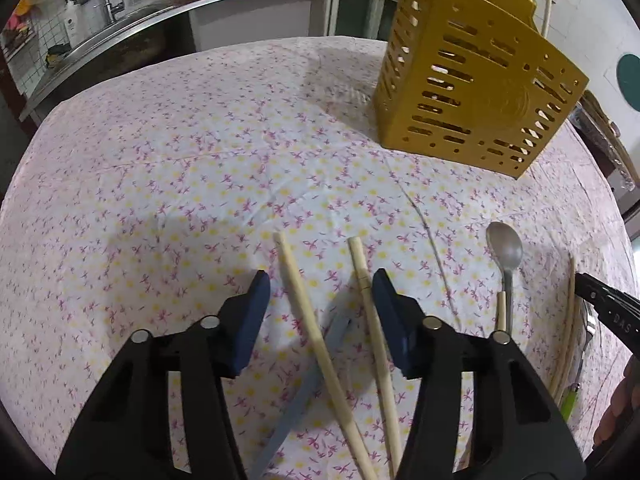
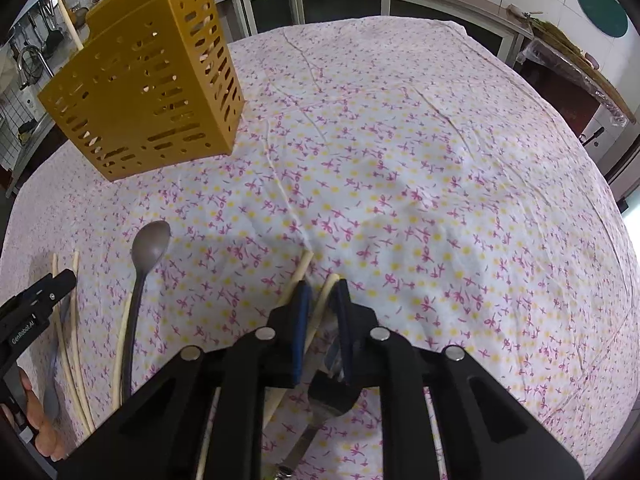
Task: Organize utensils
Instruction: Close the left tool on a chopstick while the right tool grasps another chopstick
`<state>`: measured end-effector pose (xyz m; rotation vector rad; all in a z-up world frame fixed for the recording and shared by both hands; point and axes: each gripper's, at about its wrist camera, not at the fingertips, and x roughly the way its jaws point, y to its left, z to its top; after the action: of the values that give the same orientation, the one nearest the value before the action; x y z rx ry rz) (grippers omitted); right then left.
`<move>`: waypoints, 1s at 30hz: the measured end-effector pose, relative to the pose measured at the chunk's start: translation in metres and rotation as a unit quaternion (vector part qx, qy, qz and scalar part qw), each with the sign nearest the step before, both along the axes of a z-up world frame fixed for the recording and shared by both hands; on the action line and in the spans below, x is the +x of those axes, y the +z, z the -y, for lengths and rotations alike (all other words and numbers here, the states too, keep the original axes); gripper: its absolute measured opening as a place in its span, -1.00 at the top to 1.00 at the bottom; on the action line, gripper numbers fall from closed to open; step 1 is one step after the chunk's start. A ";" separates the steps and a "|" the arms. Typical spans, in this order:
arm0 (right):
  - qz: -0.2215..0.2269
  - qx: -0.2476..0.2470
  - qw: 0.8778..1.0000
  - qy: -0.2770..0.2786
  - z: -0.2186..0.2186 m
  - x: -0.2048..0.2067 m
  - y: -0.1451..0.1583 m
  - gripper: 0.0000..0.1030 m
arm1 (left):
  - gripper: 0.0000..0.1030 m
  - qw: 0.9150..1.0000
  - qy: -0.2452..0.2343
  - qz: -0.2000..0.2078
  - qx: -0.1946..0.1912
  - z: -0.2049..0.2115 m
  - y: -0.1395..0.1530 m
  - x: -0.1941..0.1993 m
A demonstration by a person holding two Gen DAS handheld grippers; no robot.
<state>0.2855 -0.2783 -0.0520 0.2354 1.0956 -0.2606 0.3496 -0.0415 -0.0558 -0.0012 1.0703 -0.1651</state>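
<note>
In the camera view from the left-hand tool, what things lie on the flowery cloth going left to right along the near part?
Left gripper's left finger → left chopstick → second chopstick, beside the right finger → spoon → pair of chopsticks at the right gripper's tip.

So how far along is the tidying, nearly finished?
Early still. A few sticks already stand in the yellow holder. The right gripper has a chopstick between its jaws; the left gripper, open, straddles two more. The spoon and other chopsticks lie on the cloth.
</note>
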 end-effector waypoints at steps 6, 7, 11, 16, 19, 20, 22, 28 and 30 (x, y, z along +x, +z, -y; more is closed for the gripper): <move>-0.011 0.016 1.000 -0.002 0.007 0.008 -0.001 0.75 | 0.20 1.000 -0.009 -0.006 0.004 0.006 -0.002 0.006; -0.011 0.024 1.000 -0.006 0.010 0.008 -0.002 0.74 | 0.20 1.000 -0.010 -0.007 0.006 0.007 -0.002 0.005; -0.005 0.026 1.000 -0.003 0.011 0.008 -0.002 0.75 | 0.35 1.000 -0.016 -0.011 0.006 0.007 0.000 0.008; 0.006 0.029 1.000 0.001 0.012 0.004 -0.001 0.77 | 0.80 0.999 -0.026 -0.015 -0.012 0.005 0.002 0.009; 0.013 0.033 0.999 0.003 0.013 0.001 0.001 0.78 | 0.87 0.999 -0.031 -0.011 -0.010 0.006 0.003 0.007; 0.016 0.034 0.999 0.004 0.014 -0.001 0.002 0.78 | 0.87 0.999 -0.031 -0.010 -0.009 0.006 0.003 0.007; 0.023 0.035 0.999 0.005 0.014 -0.004 0.005 0.78 | 0.87 0.999 -0.030 -0.009 -0.013 0.004 0.004 0.006; 0.046 0.037 0.998 0.007 0.017 -0.009 0.019 0.78 | 0.91 0.999 -0.034 0.002 -0.025 -0.004 0.016 -0.003; 0.051 0.038 0.998 0.008 0.016 -0.011 0.022 0.78 | 0.92 0.999 -0.037 0.009 -0.028 -0.006 0.022 -0.007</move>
<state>0.2746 -0.2944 -0.0297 0.3040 1.0069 -0.1906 0.3427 -0.0350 -0.0334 -0.0109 1.0480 -0.2614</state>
